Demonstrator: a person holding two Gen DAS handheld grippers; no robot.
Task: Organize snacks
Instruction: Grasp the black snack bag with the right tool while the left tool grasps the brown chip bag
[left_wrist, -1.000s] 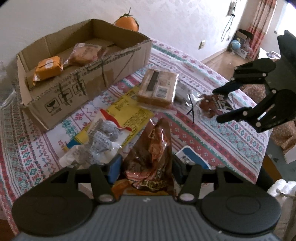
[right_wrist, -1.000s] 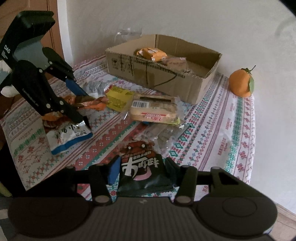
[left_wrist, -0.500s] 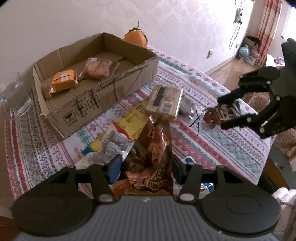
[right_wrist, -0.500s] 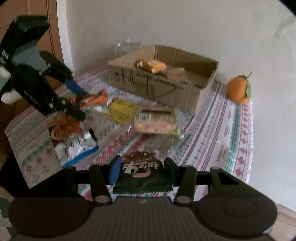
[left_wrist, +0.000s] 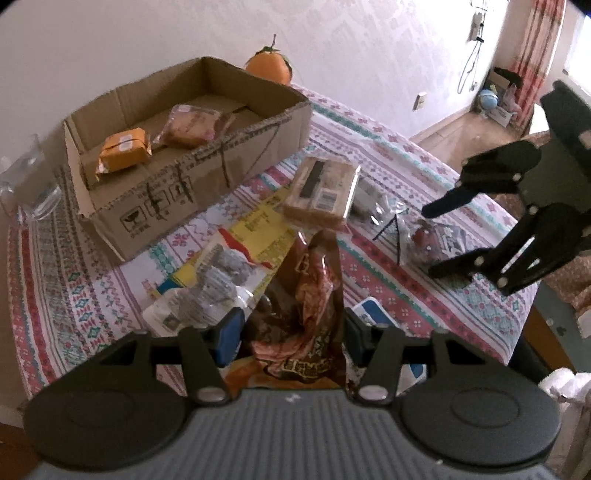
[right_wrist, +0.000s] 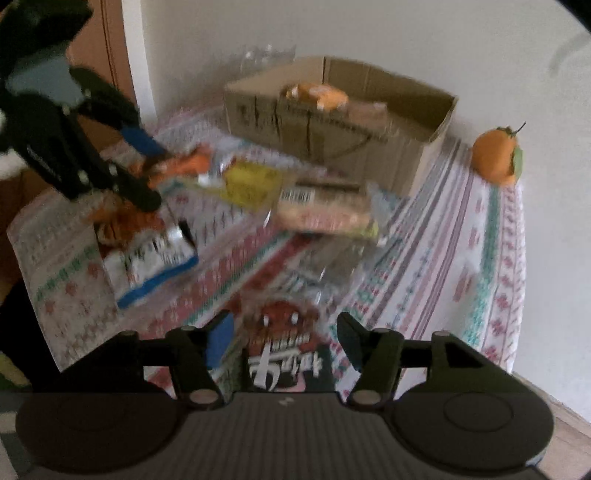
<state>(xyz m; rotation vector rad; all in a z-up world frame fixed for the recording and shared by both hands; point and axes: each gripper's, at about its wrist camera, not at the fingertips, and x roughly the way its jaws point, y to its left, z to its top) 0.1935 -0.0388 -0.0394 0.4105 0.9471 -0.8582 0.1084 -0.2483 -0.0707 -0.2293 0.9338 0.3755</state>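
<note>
My left gripper (left_wrist: 293, 328) is shut on a brown-orange snack bag (left_wrist: 306, 310) and holds it above the table; it also shows in the right wrist view (right_wrist: 147, 177). My right gripper (right_wrist: 282, 332) stands wider than the dark snack packet (right_wrist: 284, 350) between its jaws; in the left wrist view that packet (left_wrist: 439, 240) hangs between the right fingers (left_wrist: 454, 262). The open cardboard box (left_wrist: 207, 177) holds an orange packet (left_wrist: 123, 149) and a clear-wrapped pastry (left_wrist: 192, 127). The right wrist view is blurred.
On the patterned tablecloth (left_wrist: 388, 158) lie a wrapped cake pack (left_wrist: 325, 192), a yellow packet (left_wrist: 262, 232), a grey-filled clear bag (left_wrist: 210, 288) and a blue-white bag (right_wrist: 147, 254). An orange ornament (left_wrist: 269, 68) stands behind the box. A clear container (left_wrist: 26, 177) stands at far left.
Both grippers have lifted higher with their packets. The right gripper's jaws look wider apart around the dark packet than before. The right wrist view is now motion-blurred.
</note>
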